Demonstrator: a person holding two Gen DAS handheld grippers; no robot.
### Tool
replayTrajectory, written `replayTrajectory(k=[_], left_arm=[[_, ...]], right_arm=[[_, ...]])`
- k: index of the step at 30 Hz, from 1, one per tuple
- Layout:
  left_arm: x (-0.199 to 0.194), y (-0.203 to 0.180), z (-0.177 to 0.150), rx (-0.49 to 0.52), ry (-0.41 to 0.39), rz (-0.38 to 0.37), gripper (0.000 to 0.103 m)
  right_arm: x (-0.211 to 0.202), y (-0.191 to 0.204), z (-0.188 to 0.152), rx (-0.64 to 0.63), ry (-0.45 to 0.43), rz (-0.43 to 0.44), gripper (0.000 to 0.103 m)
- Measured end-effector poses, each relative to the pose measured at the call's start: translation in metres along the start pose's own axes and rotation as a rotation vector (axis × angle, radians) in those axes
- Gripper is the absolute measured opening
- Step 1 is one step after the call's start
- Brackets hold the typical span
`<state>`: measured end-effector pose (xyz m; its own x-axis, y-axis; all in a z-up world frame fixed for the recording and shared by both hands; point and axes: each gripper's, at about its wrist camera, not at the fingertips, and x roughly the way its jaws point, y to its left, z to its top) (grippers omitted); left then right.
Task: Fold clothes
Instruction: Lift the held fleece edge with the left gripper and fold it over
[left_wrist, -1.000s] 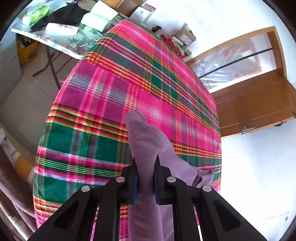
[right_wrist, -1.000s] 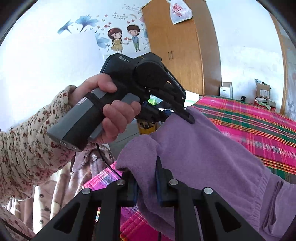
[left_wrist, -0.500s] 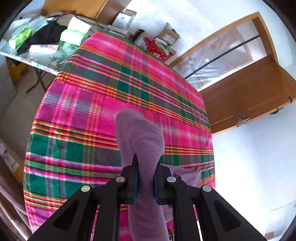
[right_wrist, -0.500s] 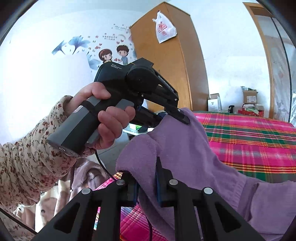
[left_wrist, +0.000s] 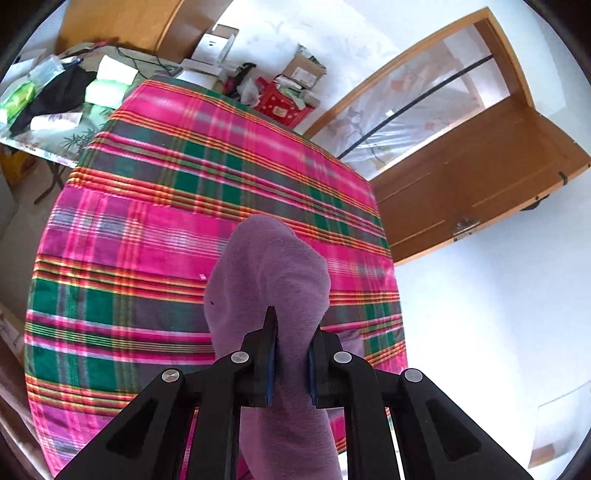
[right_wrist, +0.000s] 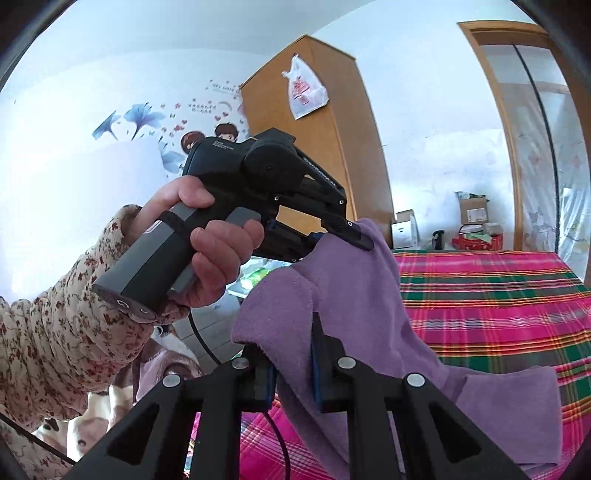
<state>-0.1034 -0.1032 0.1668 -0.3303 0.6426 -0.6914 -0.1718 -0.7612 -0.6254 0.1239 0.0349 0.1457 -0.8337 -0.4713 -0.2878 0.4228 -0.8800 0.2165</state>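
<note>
Soft purple fleece garment (right_wrist: 362, 317) clamped in left gripper (left_wrist: 290, 363) and right gripper (right_wrist: 293, 373), raised higher above pink-green plaid blanket (left_wrist: 147, 258) than before; probably being spread for folding.

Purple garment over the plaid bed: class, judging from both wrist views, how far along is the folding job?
Done: both grippers have picked up the purple garment. The left gripper and right gripper are each shut on a bunch of its fabric. In hand: its top is lifted while the lower end trails onto the plaid blanket. Left: no neat fold shows yet, so laying it flat and folding it both remain.
</note>
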Motion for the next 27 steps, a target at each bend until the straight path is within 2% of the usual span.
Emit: replayTrajectory(k=[12,27], left_arm=[[0.037,-0.066,-0.004,0.082,0.071,-0.059,0.013],[0.098,-0.121,-0.005,0.159,0.207,-0.042,0.013]], right_arm=[[-0.046,-0.054,0.012,0.109,-0.052,-0.083,0.015],[-0.076,-0.111,0.003,0.222,-0.079,-0.184,0.016]])
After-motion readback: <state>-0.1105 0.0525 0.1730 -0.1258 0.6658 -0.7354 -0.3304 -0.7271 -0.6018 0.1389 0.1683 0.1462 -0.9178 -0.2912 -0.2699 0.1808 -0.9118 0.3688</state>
